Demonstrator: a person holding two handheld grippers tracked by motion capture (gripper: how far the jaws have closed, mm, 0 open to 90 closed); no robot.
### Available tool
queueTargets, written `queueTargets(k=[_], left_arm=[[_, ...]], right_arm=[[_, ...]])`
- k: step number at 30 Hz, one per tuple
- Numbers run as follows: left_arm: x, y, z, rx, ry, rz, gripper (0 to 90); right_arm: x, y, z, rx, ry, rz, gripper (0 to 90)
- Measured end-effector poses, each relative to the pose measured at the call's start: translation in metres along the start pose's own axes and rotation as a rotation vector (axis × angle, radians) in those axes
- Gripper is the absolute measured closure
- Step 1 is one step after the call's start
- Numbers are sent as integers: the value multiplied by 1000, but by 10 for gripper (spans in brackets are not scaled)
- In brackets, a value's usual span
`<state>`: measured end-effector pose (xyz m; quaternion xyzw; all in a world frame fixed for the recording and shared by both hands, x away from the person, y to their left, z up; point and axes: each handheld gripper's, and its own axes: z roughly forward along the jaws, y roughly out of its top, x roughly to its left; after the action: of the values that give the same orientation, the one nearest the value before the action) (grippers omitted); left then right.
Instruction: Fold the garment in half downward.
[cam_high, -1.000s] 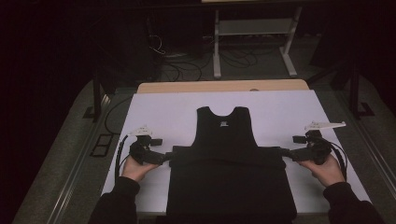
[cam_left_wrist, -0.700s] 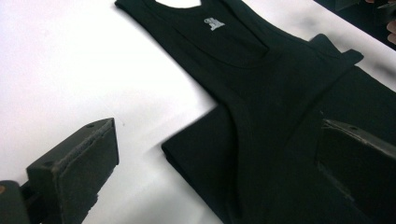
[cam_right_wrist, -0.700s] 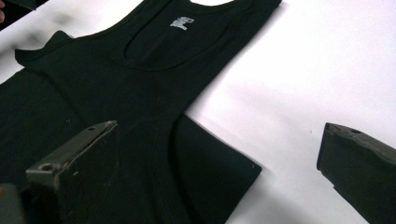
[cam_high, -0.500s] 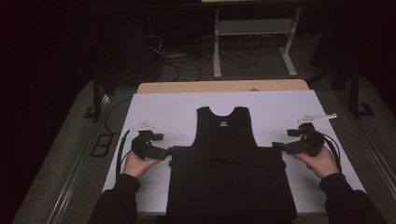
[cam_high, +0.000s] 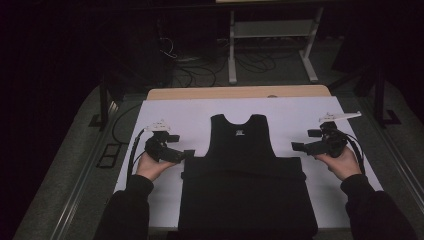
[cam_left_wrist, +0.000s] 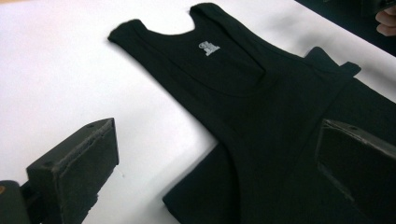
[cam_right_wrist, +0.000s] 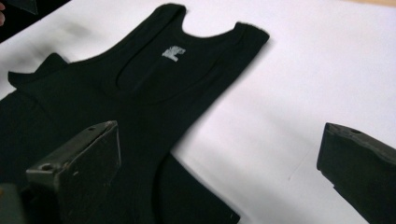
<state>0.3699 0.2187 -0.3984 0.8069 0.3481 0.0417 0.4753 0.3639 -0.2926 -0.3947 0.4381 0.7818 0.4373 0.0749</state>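
A black tank top (cam_high: 240, 150) lies flat on the white table cover (cam_high: 175, 115), straps pointing away from me and a small white label (cam_left_wrist: 208, 47) at the neck. Its lower part is wider, with a fold line across it. My left gripper (cam_high: 186, 154) stands open at the left end of that fold, its jaws spanning the garment's edge (cam_left_wrist: 224, 74) without gripping it. My right gripper (cam_high: 298, 146) is open too, a little above and off the fold's right end, with the tank top (cam_right_wrist: 154, 84) under its left jaw and white cover under the other.
A wooden table edge (cam_high: 240, 92) shows beyond the white cover. Behind it on the dark floor are a white-framed stand (cam_high: 270, 30) and loose cables (cam_high: 190, 65). Bare white cover lies on both sides of the garment.
Both grippers have shifted a little away from me, off the fold's ends. The right one has moved farther and now stands apart from the cloth. The tank top has stayed put.
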Motion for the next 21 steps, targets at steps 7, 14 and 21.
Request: queueTargets(k=[7,14,21], left_arm=[[2,11,1,10,-2,15,0],[6,21,1,12,5,15,0],[10,29,2,19,-4,12,0]], right_arm=[[0,13,1,-1,-4,-21,0],[-2,22,1,7,-17,-35,0],[-6,30,3,10,-26,-29,0]])
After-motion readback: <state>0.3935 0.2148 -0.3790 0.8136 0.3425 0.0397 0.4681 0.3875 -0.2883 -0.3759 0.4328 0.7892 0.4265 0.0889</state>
